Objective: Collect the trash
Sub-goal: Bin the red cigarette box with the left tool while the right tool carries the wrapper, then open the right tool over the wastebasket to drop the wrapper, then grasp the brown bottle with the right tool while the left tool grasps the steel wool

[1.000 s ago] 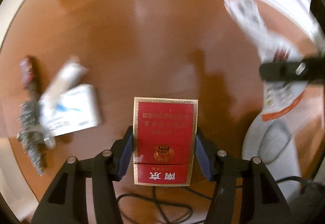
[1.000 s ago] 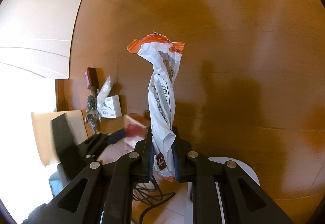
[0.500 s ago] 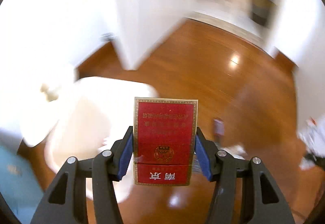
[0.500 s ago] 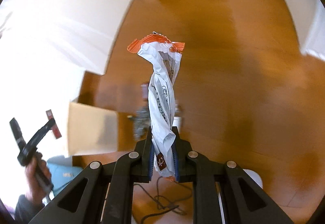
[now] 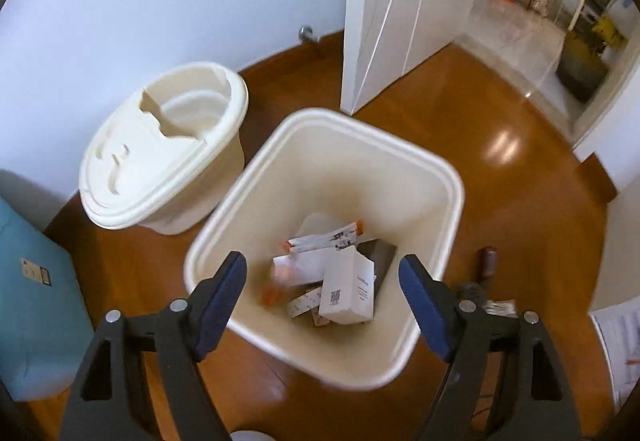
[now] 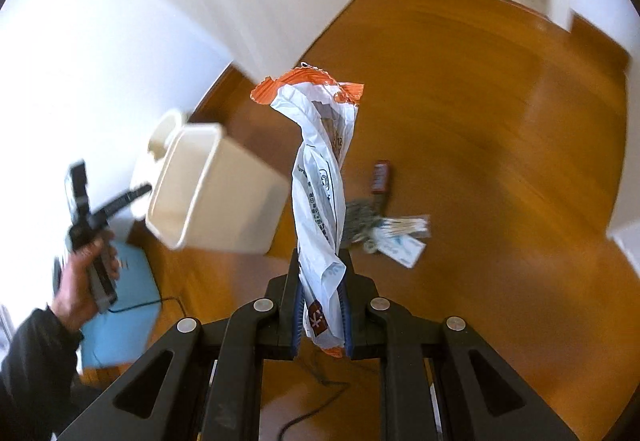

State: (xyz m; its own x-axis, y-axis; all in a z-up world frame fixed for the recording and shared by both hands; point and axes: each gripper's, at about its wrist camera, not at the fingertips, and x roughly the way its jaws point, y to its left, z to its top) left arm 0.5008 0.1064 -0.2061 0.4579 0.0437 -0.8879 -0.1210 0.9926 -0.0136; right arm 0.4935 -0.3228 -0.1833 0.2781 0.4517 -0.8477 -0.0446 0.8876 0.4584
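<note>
So the left gripper point(image 5: 322, 291) is hanging right over the open cream bin point(image 5: 452, 181), tilted down into it, and its jaws have just been opening: they're standing wide now with nothing between them. Best guess is it's sitting over the mouth so whatever it lets go of drops straight in. Down in the bin there's already a pile: a white carton point(image 5: 352, 291) at about 6 o'clock of the bin floor, plus torn orange-and-white wrappers point(image 5: 324, 241) toward 12 o'clock of it.

The right gripper point(image 6: 322, 307) is doing the opposite, pinched narrow on a twisted white plastic bag point(image 6: 320, 197) with an orange top edge. It's gripping near the bag's bottom end so the rest is sticking out ahead of the fingers, probably easy to dangle over the rim that way. In that view the bin is at roughly 9 o'clock of the bag, so the bag isn't over it yet.

More trash is still lying on the wood floor point(image 6: 500, 161), at about 3 o'clock of the bag: a small red-brown packet point(image 6: 381, 177), something gray and crinkly point(image 6: 360, 217), and a white printed wrapper point(image 6: 404, 241). A second lidded cream bin point(image 5: 160, 149) is sitting at 10 o'clock of the open one, and the person's hand point(image 6: 86, 281) is holding the left tool's handle.
</note>
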